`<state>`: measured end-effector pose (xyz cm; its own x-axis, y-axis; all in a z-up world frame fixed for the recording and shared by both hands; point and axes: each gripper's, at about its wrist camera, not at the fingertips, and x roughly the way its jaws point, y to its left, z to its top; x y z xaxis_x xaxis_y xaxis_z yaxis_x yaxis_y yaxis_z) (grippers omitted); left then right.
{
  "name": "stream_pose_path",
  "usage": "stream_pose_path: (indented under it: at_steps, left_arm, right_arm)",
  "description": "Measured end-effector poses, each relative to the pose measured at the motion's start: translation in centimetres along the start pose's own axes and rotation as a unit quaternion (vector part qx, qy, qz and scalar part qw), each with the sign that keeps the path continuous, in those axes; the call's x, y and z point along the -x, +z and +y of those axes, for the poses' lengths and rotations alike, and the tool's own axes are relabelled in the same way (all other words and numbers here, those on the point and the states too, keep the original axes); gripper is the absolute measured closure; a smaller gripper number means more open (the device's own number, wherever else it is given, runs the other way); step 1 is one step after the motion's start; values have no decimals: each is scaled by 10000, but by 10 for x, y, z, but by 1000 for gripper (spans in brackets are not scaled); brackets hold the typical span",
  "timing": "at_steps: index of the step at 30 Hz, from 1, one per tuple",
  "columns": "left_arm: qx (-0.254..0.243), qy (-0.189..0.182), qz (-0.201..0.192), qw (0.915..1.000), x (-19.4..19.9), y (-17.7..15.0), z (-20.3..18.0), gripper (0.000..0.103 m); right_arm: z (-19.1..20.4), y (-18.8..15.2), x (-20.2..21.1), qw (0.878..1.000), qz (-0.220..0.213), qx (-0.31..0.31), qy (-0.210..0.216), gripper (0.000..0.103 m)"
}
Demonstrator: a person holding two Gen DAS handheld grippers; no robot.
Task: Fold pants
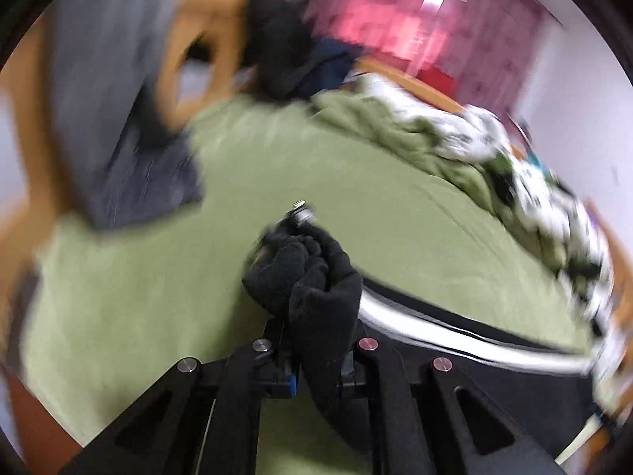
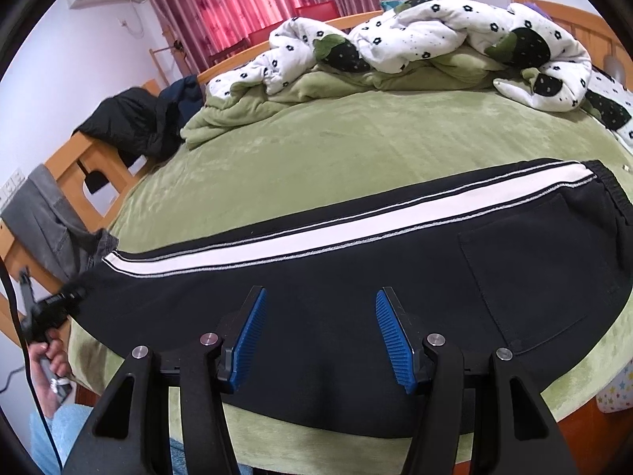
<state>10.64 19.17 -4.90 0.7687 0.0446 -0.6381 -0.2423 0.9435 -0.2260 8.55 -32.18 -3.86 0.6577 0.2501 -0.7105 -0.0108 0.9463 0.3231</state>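
Observation:
Black pants with a white side stripe lie lengthwise across the green bedsheet, waistband and back pocket to the right. My right gripper hovers open just above the middle of the pants, with nothing between its blue pads. At the far left, my left gripper grips the leg end. In the blurred left wrist view, the left gripper is shut on a bunched wad of black pants fabric. The striped leg trails off to the right.
A crumpled white flowered quilt and a green blanket are heaped at the far side of the bed. A dark jacket and a grey garment hang over the wooden bed frame at left. A person's hand shows at lower left.

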Motion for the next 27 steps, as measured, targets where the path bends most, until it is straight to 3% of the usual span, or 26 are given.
stream_pose_path:
  at_steps: [3, 6, 10, 13, 16, 20, 22, 24, 27]
  left_arm:
    - [-850, -78, -347, 9957, 27, 6, -73, 92]
    - [-1381, -434, -432, 9885, 39, -8, -144, 92]
    - [-1912, -968, -150, 9767, 24, -55, -231, 92]
    - [-1850, -1435, 328, 9716, -5, -106, -273, 92]
    - [-1783, -1712, 760, 9660, -26, -152, -293, 92]
    - [-1960, -1550, 1138, 9616, -34, -196, -302, 91]
    - [-1957, -1545, 1278, 9600, -33, -200, -300, 85]
    - [-1824, -1876, 1627, 9513, -29, -194, -290, 67]
    - [-1544, -2227, 1734, 9468, -13, -184, -266, 47]
  right_arm:
    - [-12, -1, 5, 9999, -78, -99, -11, 46]
    - [-24, -5, 13, 9996, -234, -89, -101, 46]
    - [-51, -10, 19, 9990, -285, -300, -157, 46]
    - [-74, -14, 19, 9980, -172, -575, -182, 46]
    - [-88, -18, 20, 9972, -140, -656, -341, 46]
    - [-96, -24, 21, 9969, -96, -509, -598, 46]
    - [-99, -27, 22, 9967, -90, -443, -681, 46]
    - [-103, -29, 22, 9968, -85, -395, -697, 46]
    - [-105, -31, 19, 9974, -64, -295, -661, 46]
